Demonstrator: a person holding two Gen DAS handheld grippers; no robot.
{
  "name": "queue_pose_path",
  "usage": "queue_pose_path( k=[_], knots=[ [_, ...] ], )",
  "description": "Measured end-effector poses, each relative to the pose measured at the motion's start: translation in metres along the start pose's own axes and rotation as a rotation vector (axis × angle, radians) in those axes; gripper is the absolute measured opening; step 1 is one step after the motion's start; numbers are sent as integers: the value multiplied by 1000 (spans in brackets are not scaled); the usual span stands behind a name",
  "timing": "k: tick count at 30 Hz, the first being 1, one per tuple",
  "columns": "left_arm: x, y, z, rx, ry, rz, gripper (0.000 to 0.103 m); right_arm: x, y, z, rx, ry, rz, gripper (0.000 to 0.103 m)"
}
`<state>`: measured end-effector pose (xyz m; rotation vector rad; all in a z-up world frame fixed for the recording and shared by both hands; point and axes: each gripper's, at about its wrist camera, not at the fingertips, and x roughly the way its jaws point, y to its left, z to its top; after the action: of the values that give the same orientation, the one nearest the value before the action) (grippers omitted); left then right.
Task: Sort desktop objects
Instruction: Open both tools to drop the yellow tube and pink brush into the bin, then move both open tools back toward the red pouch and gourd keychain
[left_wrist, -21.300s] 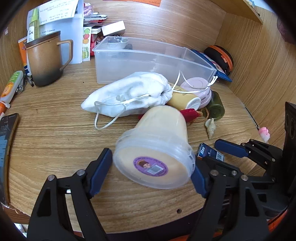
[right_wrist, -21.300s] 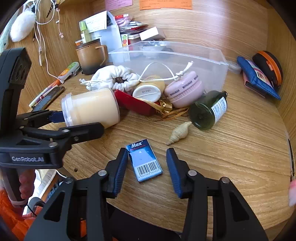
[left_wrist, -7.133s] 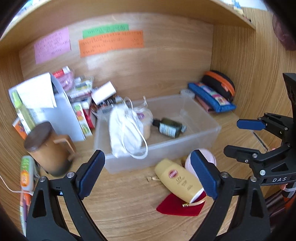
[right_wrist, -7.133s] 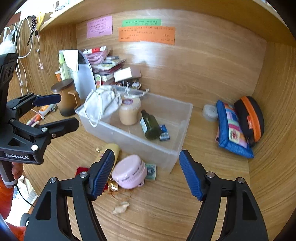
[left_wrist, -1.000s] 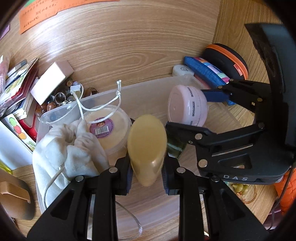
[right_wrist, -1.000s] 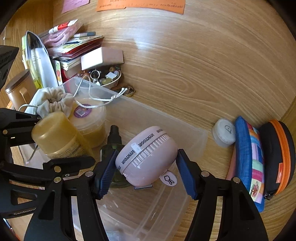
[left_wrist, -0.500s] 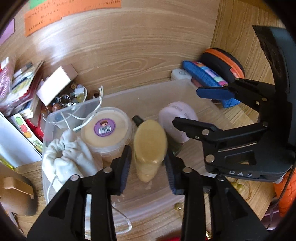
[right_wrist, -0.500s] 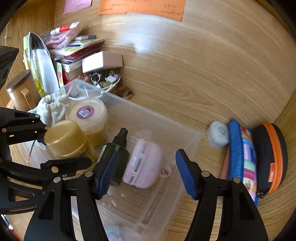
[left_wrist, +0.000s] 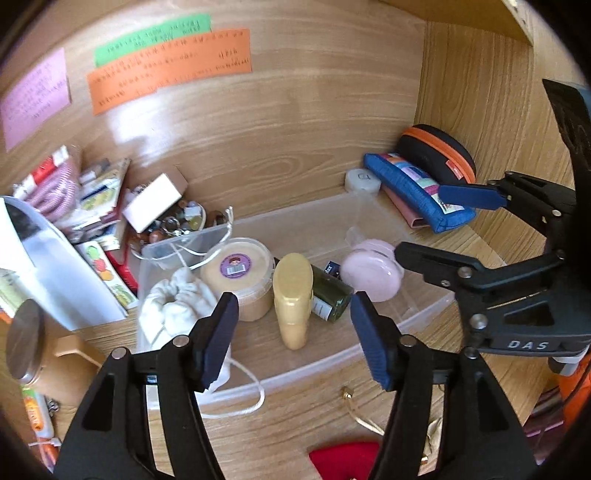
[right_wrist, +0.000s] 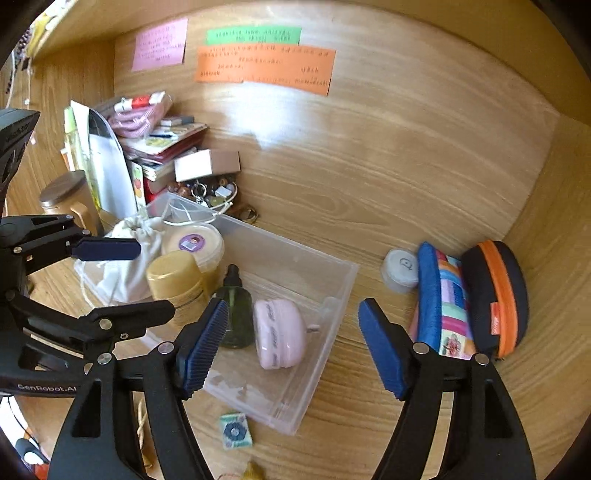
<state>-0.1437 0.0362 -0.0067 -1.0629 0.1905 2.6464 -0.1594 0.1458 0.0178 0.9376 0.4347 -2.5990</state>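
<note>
both grippers are now drawing back above the clear bin (left_wrist: 424, 317), the yellow tube (left_wrist: 292, 299) and pink case (right_wrist: 279, 334) no longer held but lying inside it. left gripper (left_wrist: 293, 334) and right gripper (right_wrist: 291, 345) are opening with nothing between their jaws. green bottle (right_wrist: 236, 314) is lying in the bin between tube and case.

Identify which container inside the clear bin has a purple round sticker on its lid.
The cream tub beside the white drawstring bag. The yellow bottle, dark green bottle and pink round case carry no such sticker.
</note>
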Motion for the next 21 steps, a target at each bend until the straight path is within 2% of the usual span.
queue_pose_path(
  k=[6,10,14,21],
  knots=[
    [-22,-2,-7,11,-39,47,72,-29,4,-11,11,-34,-1,73],
    [-35,-3,-14,15,-59,69,75,-45,6,-22,22,-51,-1,73],
    [-47,-3,-23,15,-79,89,85,-57,7,-36,40,-59,6,74],
    [-57,-9,-43,6,-79,92,89,-75,7,-63,66,-67,-8,80]
  ],
)
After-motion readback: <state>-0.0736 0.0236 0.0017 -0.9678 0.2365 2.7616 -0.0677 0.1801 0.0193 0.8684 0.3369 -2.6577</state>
